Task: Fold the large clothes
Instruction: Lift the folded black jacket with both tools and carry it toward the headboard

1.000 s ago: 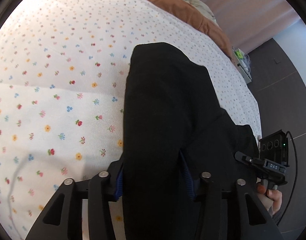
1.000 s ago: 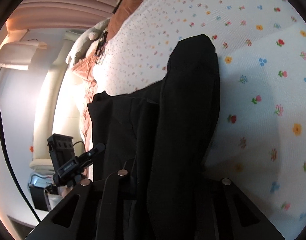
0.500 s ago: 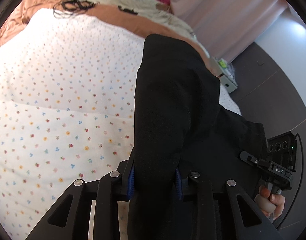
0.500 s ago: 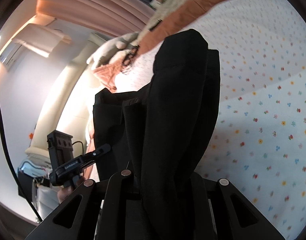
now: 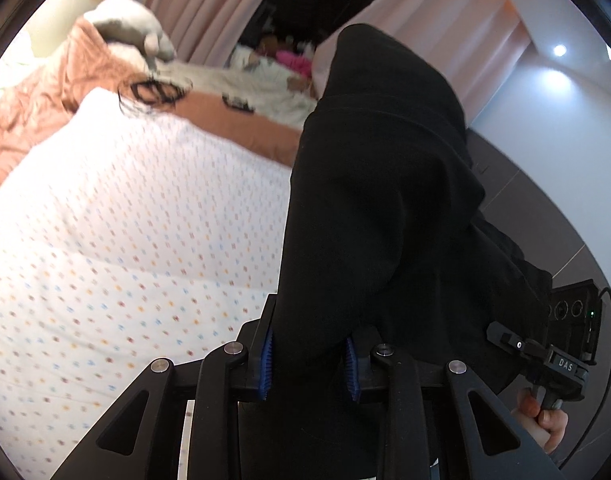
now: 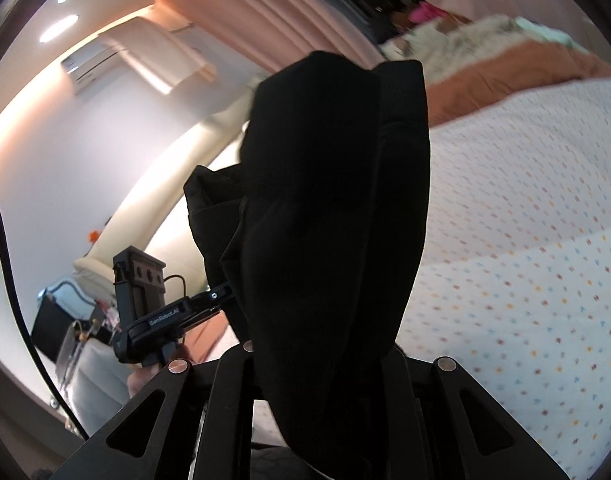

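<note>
A large black garment (image 5: 385,200) hangs bunched above the floral bedsheet (image 5: 105,240), held up between both grippers. In the left wrist view my left gripper (image 5: 307,356) has its blue pads (image 5: 267,360) pressing on a thick fold; its jaws are closing on it. My right gripper (image 6: 325,360) is shut on another bunch of the same black garment (image 6: 325,200), which hides its fingertips. Each view shows the other gripper at its edge: the right one (image 5: 545,356) and the left one (image 6: 157,312), each held by a hand.
The bed's sheet (image 6: 525,240) stretches below. An orange blanket (image 5: 33,112), a pale plush (image 5: 125,24) and pillows lie at its far end. Pink curtains (image 5: 209,0) hang behind. Dark floor (image 5: 565,208) lies to the right of the bed.
Both grippers have risen with the garment, lifting it off the sheet. The views now tilt up toward the curtains and the bed's far end. The left jaws have narrowed on the fold.
</note>
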The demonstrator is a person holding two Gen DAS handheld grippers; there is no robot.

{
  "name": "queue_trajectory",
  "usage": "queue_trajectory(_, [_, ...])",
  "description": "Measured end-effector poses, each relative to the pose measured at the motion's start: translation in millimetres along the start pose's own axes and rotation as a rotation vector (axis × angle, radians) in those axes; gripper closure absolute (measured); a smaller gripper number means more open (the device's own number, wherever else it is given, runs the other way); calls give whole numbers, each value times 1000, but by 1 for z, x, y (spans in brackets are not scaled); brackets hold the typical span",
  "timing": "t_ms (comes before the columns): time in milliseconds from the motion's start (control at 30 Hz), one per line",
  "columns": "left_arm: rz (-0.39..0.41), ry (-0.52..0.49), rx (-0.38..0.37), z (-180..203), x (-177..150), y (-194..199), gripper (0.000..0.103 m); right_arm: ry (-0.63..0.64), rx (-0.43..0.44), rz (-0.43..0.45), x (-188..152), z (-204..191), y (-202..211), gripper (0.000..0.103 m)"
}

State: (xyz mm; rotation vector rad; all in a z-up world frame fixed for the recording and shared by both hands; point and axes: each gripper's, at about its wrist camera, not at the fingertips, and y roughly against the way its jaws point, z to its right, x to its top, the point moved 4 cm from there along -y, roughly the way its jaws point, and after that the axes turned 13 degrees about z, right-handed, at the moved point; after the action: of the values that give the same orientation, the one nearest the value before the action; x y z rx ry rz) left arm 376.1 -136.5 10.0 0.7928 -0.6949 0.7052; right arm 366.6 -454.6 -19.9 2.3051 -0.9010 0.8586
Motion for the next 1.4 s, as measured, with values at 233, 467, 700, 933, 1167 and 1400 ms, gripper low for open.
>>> queue_trajectory(233, [95, -1, 1, -12, 41, 69, 77, 93, 66, 27, 3, -87, -5, 86])
queue_trajectory(467, [191, 13, 27, -50, 75, 128, 77, 154, 136, 7, -6, -155, -35, 87])
queue_trajectory(700, [255, 29, 79, -111, 104, 181, 77, 217, 210, -36, -32, -223, -78, 87])
queue_trajectory(933, [308, 12, 148, -177, 134, 223, 78, 255, 301, -104, -58, -271, -140, 87])
queue_trajectory(1167, [330, 13, 290, -256, 148, 264, 78, 279, 390, -187, -100, -327, -223, 87])
queue_trajectory(1400, [347, 13, 475, -335, 157, 311, 78, 298, 472, -290, -158, -388, -306, 87])
